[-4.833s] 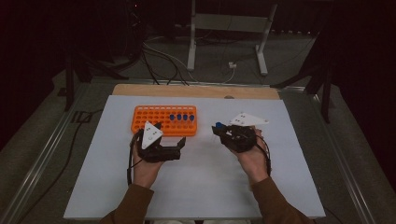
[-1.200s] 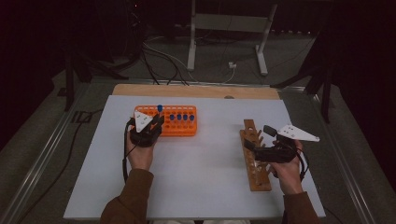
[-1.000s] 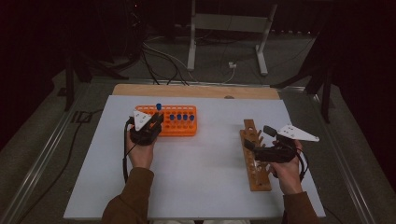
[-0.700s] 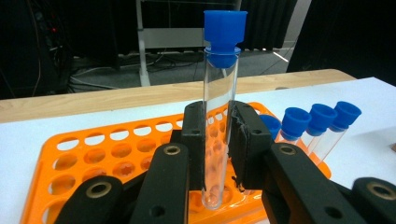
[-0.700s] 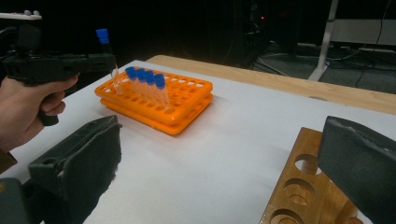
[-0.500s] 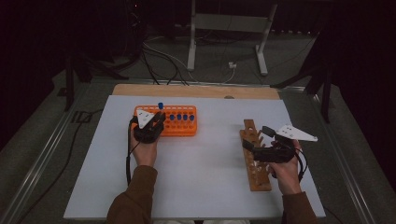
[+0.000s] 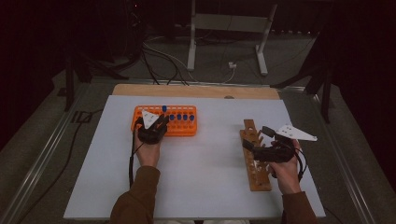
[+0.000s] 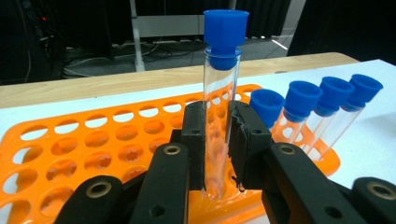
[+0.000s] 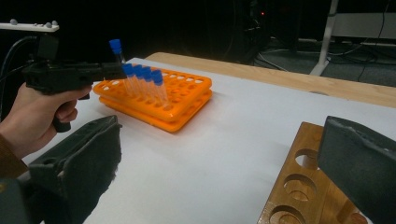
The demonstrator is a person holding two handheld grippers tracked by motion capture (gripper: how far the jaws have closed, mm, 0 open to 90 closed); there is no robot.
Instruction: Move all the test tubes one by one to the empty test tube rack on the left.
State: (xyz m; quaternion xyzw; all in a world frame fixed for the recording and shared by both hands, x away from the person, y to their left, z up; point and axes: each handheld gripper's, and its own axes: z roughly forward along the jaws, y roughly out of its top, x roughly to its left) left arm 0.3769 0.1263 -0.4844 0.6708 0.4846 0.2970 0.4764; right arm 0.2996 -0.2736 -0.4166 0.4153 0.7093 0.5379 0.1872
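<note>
High view: my left tongs (image 7: pixel 161 122) sit over the left end of the orange rack (image 7: pixel 184 128), which lies on the white surface (image 7: pixel 201 186) toward its far left. A blue cap (image 7: pixel 164 108) stands above the row of four capped tubes (image 7: pixel 182 117) beside it. My right tongs (image 7: pixel 256 138) rest over the wooden rack (image 7: pixel 254 158) at the right side, well apart from the orange one.

Left view: my left tongs (image 8: pixel 218 140) are clamped on a clear tube (image 8: pixel 219 98) with a blue cap, upright, its lower end down in a hole at the rack's (image 8: pixel 70 144) near edge. Four capped tubes (image 8: pixel 317 102) lean in the row just to its right.

Right view: my right tongs (image 9: pixel 224 163) stand wide apart, nothing between them, over the wooden rack's (image 9: pixel 299 186) bare holes. Farther off, my left hand (image 9: pixel 37 114) holds the tube (image 9: pixel 116 51) at the orange rack (image 9: pixel 177 100).
</note>
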